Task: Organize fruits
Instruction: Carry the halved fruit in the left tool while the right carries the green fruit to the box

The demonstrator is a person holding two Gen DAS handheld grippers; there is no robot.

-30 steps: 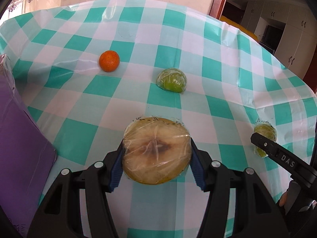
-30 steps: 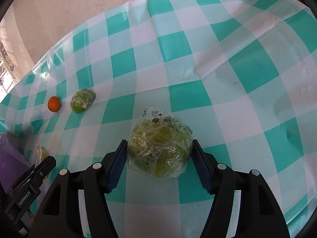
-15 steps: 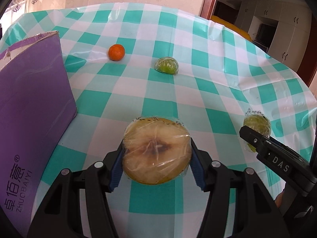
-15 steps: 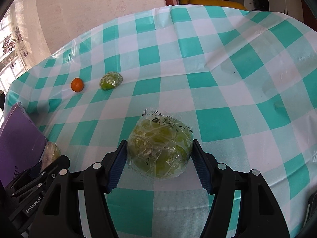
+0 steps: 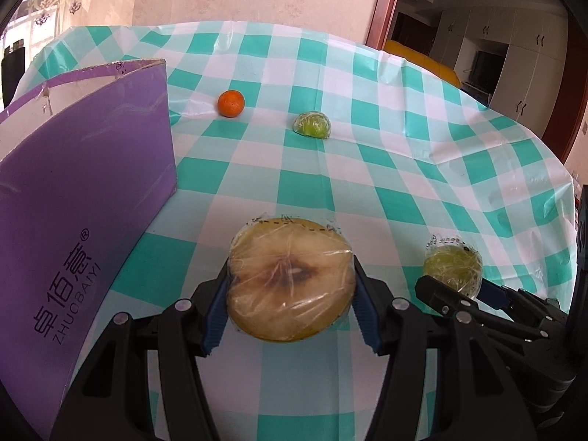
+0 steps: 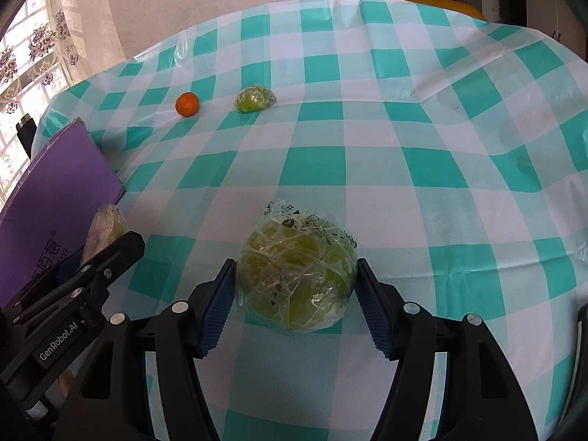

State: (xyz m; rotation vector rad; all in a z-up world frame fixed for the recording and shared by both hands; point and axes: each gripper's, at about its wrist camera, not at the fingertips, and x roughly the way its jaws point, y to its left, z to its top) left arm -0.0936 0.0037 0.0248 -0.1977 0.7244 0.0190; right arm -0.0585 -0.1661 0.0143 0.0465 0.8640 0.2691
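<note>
We carry a wrapped cut fruit half [image 5: 292, 279] clamped in our left gripper [image 5: 290, 303], above the table [image 5: 367, 169]; the purple box [image 5: 84, 198] stands just to its left, nearer this hand. Our right gripper [image 6: 296, 297] grips a wrapped green fruit [image 6: 296, 275]. An orange [image 5: 230, 103] and another wrapped green piece [image 5: 312, 125] lie well ahead.
</note>
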